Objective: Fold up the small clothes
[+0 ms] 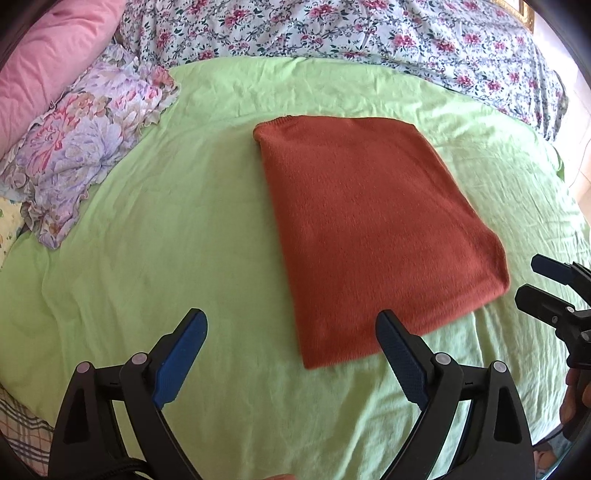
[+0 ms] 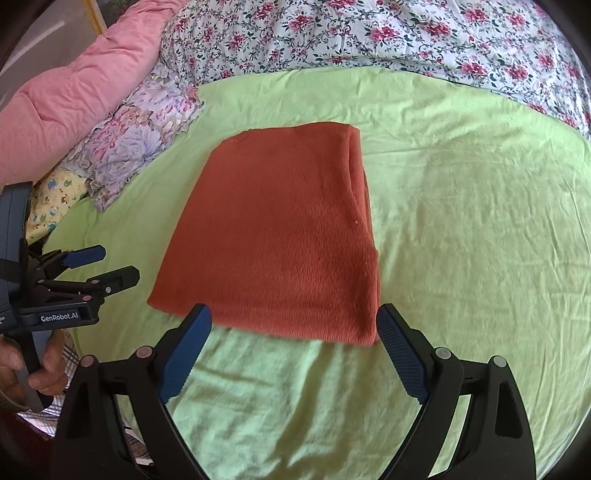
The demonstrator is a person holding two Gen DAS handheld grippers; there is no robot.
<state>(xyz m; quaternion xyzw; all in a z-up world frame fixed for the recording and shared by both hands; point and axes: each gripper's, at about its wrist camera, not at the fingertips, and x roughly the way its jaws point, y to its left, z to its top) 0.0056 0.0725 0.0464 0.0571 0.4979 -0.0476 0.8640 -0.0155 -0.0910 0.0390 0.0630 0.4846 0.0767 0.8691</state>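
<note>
A rust-orange knit garment [image 1: 373, 229] lies folded into a flat rectangle on the green sheet [image 1: 166, 229]; it also shows in the right wrist view [image 2: 280, 236]. My left gripper [image 1: 291, 321] is open and empty, just short of the garment's near edge. My right gripper [image 2: 293, 314] is open and empty, its fingers at the garment's near edge. Each gripper shows from the side in the other's view: the right gripper [image 1: 532, 280] at the garment's right, the left gripper [image 2: 120, 264] at its left, both with jaws apart.
A floral quilt [image 1: 332, 29] lies across the far side. A pink duvet [image 1: 48, 55] and a ruffled floral pillow [image 1: 85, 140] sit at the left, with a yellow patterned cloth [image 2: 55, 203] below. Plaid fabric [image 1: 22, 428] shows at the near left edge.
</note>
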